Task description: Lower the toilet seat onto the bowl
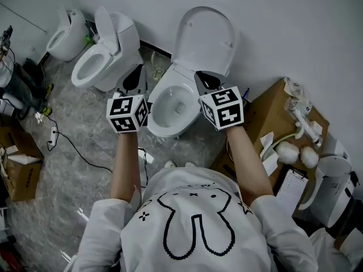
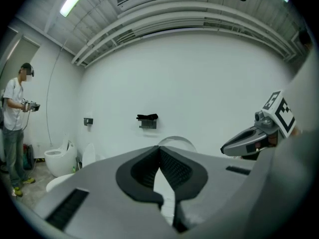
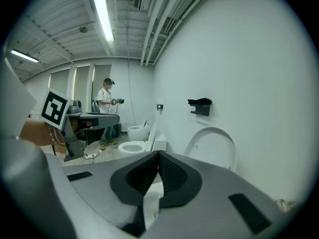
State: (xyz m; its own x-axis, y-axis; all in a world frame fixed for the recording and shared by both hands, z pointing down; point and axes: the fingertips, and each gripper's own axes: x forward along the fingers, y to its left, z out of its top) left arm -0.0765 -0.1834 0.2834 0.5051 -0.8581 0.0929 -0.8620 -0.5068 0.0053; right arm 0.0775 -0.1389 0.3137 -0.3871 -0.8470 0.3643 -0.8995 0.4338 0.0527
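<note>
The seat (image 1: 205,38) stood upright at upper centre, above the bowl (image 1: 170,109). Left claw (image 1: 135,75) and right claw (image 1: 207,81), both pressed together and empty, flanked the bowl below the seat.

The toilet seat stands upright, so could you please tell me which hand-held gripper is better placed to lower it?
Right, probably. In the head view the right hand-held gripper lies close under the upright toilet seat, while the left hand-held gripper hangs off the bowl's left side. Both are shut and empty.
</note>
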